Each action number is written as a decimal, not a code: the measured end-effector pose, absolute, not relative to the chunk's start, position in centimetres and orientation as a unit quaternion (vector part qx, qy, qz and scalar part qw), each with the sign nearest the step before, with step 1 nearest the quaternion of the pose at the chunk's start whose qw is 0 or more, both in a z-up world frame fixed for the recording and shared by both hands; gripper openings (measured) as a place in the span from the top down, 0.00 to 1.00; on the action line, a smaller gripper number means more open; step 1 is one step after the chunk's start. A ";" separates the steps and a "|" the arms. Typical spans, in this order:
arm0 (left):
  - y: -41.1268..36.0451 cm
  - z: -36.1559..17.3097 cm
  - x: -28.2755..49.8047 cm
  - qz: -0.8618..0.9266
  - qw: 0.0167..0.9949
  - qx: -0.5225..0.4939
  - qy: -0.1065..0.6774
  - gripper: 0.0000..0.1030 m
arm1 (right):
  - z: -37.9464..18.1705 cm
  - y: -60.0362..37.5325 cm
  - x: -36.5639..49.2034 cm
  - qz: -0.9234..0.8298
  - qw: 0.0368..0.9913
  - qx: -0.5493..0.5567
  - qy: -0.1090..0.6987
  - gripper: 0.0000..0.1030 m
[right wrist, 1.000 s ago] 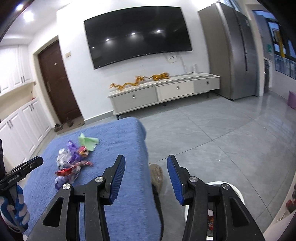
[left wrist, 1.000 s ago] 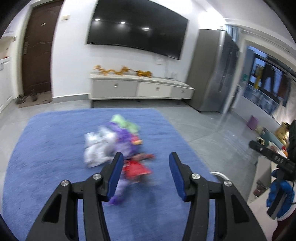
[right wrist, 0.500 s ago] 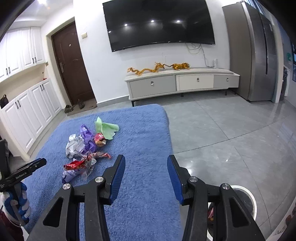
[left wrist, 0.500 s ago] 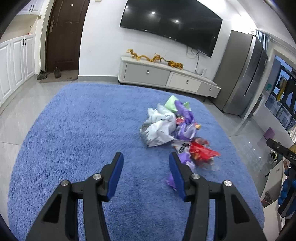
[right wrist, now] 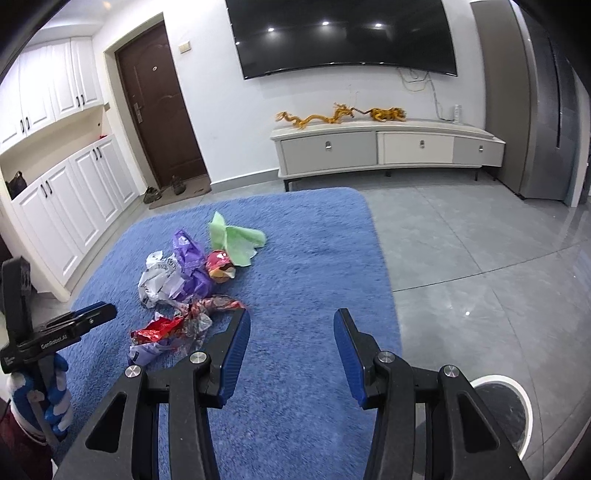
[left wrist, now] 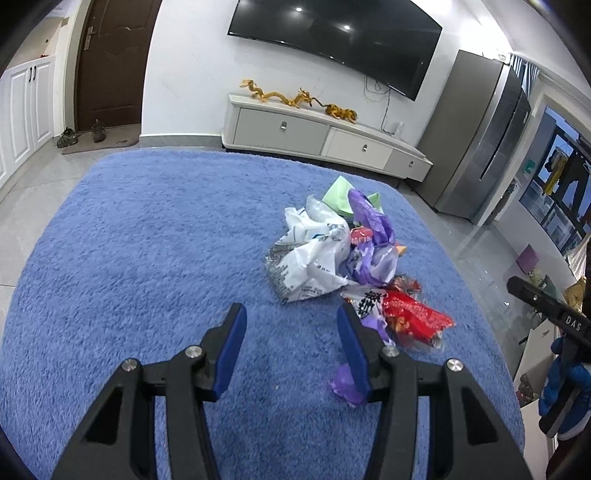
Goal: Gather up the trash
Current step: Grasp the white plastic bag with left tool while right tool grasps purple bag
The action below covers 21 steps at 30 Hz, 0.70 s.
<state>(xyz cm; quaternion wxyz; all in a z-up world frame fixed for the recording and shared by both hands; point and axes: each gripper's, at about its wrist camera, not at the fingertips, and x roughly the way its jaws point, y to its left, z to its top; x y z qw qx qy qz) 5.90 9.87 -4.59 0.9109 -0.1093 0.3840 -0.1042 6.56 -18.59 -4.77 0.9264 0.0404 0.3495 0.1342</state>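
Left wrist view looks down on a blue shag rug (left wrist: 147, 258) with one heap of trash right of centre. Five main pieces can be counted in the heap: a crumpled white plastic bag (left wrist: 310, 258), a purple wrapper (left wrist: 373, 236), a light green wrapper (left wrist: 338, 195) at the far end, a small red and yellow packet (left wrist: 361, 233) tucked between white and purple, and a red snack bag (left wrist: 413, 314) nearest the camera. One torn purple scrap (left wrist: 345, 384) lies apart, just beside the right-hand finger. The left gripper (left wrist: 291, 339) has its jaws standing apart with only rug between them; the heap sits just beyond and to the right of its tips.

Right wrist view shows the same heap at centre left, and the right gripper (right wrist: 291, 350) with jaws likewise parted and empty over bare rug, the red bag just left of its left-hand finger. One white-rimmed round trash bin (right wrist: 513, 391) shows at lower right on the grey tile floor (right wrist: 480, 258). At the back of the room stand one TV cabinet (right wrist: 384, 147) with three drawer fronts, two golden dragon figures (right wrist: 340, 114), one wall television (right wrist: 343, 33) and one brown door (right wrist: 159, 110).
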 end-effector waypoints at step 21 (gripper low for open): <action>7.1 -5.9 13.5 -0.146 0.899 -0.089 0.402 0.52 | -6.1 -8.1 14.9 0.277 0.889 0.027 0.363 0.57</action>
